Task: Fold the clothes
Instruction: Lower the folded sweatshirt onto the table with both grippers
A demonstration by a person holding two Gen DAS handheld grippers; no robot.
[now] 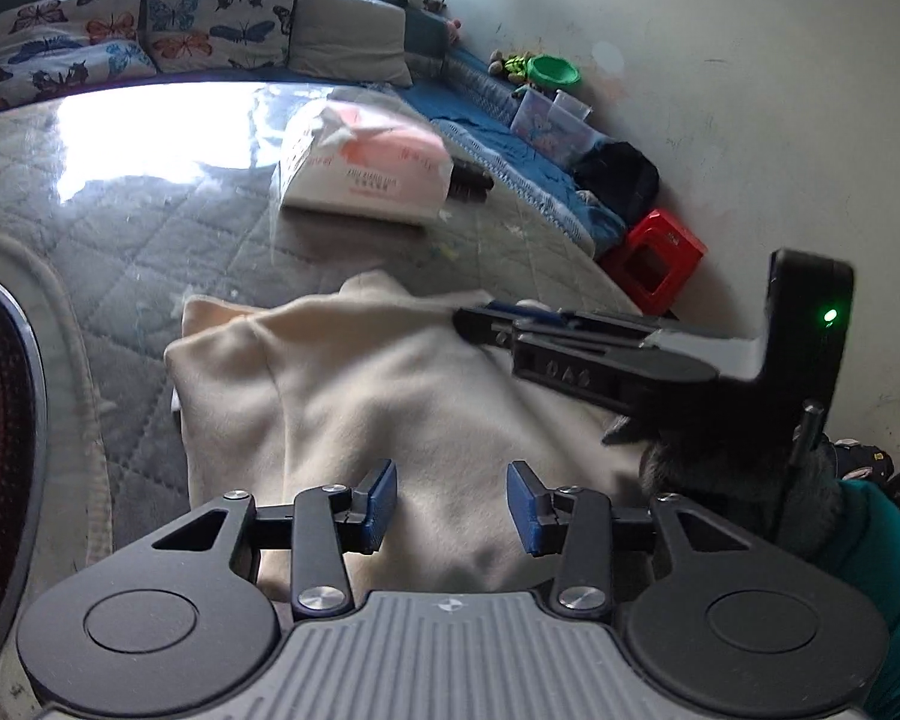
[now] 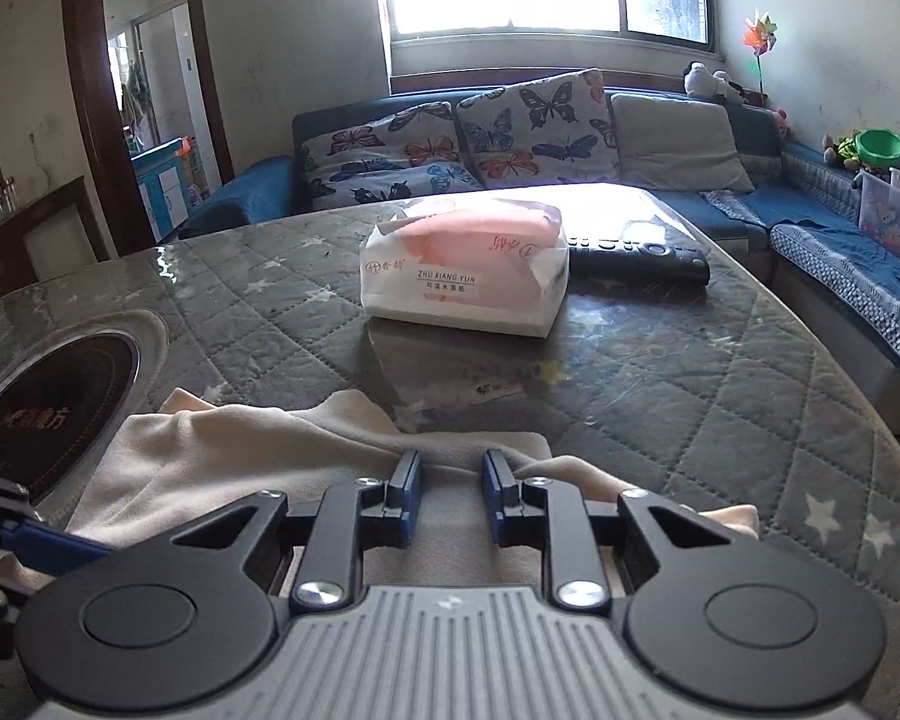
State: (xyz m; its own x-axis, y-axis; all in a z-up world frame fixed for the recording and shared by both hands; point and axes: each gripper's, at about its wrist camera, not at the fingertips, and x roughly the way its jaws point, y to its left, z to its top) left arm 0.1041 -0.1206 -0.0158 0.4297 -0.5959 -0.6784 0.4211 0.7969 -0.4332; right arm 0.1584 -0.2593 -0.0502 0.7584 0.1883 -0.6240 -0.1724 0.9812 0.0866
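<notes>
A cream cloth garment lies bunched and partly folded on the quilted table top; it also shows in the right wrist view. My left gripper is open and hovers just above the near part of the cloth with nothing between its blue pads. My right gripper is open over the cloth's far edge, its pads on either side of a raised fold. In the left wrist view the right gripper reaches in from the right at the cloth's far edge. The left gripper's blue finger shows at the lower left.
A pink and white tissue pack sits mid-table with a black remote beside it. A round inset cooktop is at the left. A sofa with butterfly cushions is behind. A red stool stands on the floor.
</notes>
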